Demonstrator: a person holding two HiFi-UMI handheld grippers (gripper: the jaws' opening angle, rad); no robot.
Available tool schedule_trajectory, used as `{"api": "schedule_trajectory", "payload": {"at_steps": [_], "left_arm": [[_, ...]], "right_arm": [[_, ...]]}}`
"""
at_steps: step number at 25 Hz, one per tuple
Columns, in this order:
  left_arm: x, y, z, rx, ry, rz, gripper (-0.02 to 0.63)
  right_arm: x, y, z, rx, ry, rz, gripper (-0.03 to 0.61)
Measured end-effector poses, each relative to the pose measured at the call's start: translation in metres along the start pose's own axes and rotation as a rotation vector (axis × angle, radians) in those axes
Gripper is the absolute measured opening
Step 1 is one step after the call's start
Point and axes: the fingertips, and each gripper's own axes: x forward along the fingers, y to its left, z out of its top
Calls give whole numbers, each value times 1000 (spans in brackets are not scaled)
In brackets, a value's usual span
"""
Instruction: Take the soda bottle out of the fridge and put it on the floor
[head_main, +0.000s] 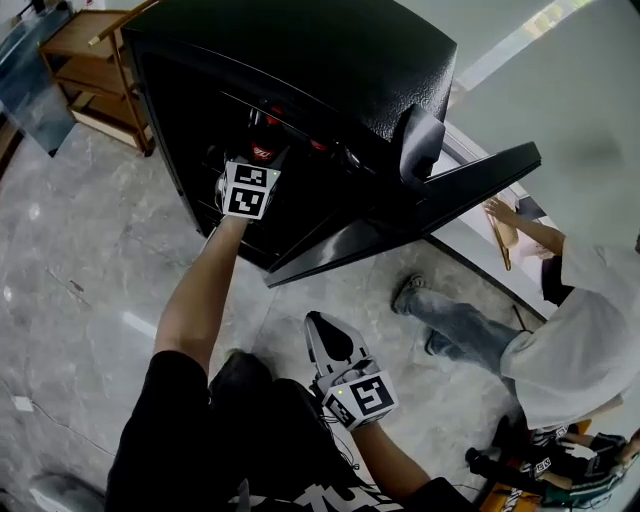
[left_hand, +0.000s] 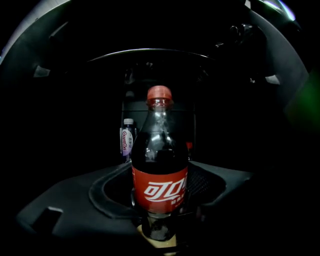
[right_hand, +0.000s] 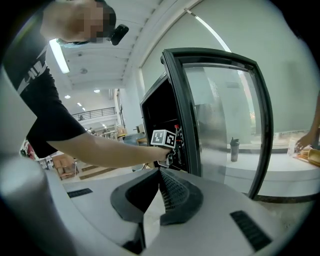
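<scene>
Jaws of the left tool (left_hand: 159, 169) are set against both sides of the soda bottle (left_hand: 160, 192), which stands upright inside the dark fridge (head_main: 330, 60), its red cap (left_hand: 159, 93) at 12 o'clock. 1 smaller white-capped bottle (left_hand: 128, 137) is seen behind it at 10 o'clock. The right tool (right_hand: 160, 174) is pressed together and empty, at 6 o'clock in the head view, above the floor (head_main: 90, 280). The fridge door (head_main: 440, 190) is swung open toward 3 o'clock.
</scene>
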Motion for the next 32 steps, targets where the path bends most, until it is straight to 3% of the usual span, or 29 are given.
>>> {"api": "schedule_trajectory", "payload": {"at_steps": [9,20,25,32], "left_arm": [[-43,-11,1,49,-10,-1,310],[-167,-13,7,7,-4,-5,310],[-212,-1,-11,-11,18,26,310],[-236,8,-68,-19,26,46,310]], "right_arm": [[-4,0,5,3,-14,6,18],[-5,16,-2,-1,14,67,18],[3,25,-13,-29,12,115,18],[30,25,-55,-57,3,163,18]]}}
